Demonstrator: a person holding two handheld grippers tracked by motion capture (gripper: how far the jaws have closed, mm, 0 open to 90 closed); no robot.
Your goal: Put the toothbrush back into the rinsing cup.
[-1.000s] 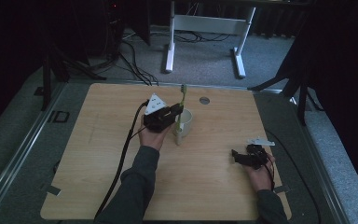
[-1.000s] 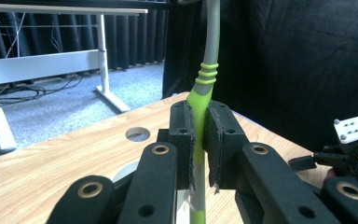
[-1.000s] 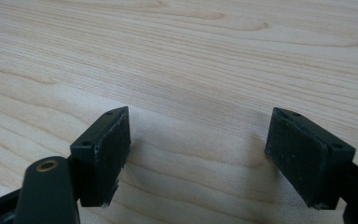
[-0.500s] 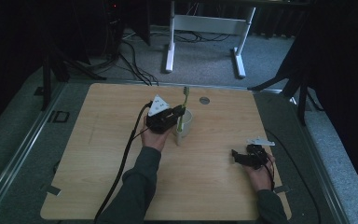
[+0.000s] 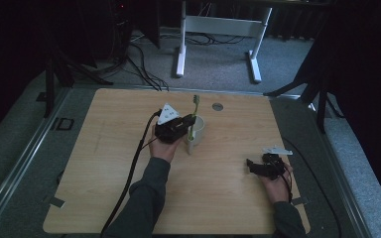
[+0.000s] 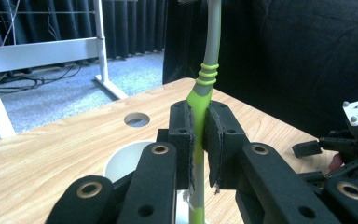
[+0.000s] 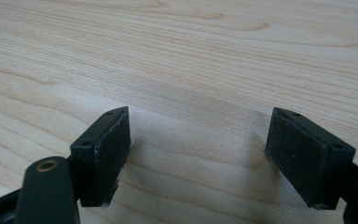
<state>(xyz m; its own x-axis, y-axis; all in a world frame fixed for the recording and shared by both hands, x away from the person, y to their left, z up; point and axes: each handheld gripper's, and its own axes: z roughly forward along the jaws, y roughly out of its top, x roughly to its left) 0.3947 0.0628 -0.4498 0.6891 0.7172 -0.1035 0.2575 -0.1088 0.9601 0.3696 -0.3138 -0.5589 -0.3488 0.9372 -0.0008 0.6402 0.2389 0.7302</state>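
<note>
High view, surface (image 5: pixel 104 163): pale wood, rounded corners, dark floor all round; white frame legs (image 5: pixel 181 47) beyond the far edge.
High view, cup (image 5: pixel 197 130): white, upright, a little past the middle of the surface, taken here as the landmark.
High view, toothbrush (image 5: pixel 195 105): green and grey, standing upright in the cup, head well above the rim.
High view, left gripper (image 5: pixel 187 120): just left of the cup, jaws reaching over the rim and clamped on the toothbrush handle; grey three-cornered plate on top, black cable trailing back toward the near edge.
High view, round hole (image 5: pixel 217 106): set in the surface just beyond the cup, toward the far edge.
High view, right gripper (image 5: pixel 252 166): well to the right of the cup and nearer the person, low over bare wood, apart from everything else.
Left gripper view, toothbrush (image 6: pixel 201 95): pinched between the two black pads, green lower handle, ribbed rings above the grip, grey neck rising out of the top of the picture.
Left gripper view, cup (image 6: pixel 121 161): white rim directly below the jaws, partly hidden behind them.
Left gripper view, round hole (image 6: pixel 136 119): just beyond the cup.
Left gripper view, right gripper (image 6: pixel 307 149): off to the right of the cup, black, blurred.
Right gripper view, right gripper (image 7: pixel 198 140): jaws wide apart, nothing between them, bare wood grain of the surface (image 7: pixel 191 60) underneath.
</note>
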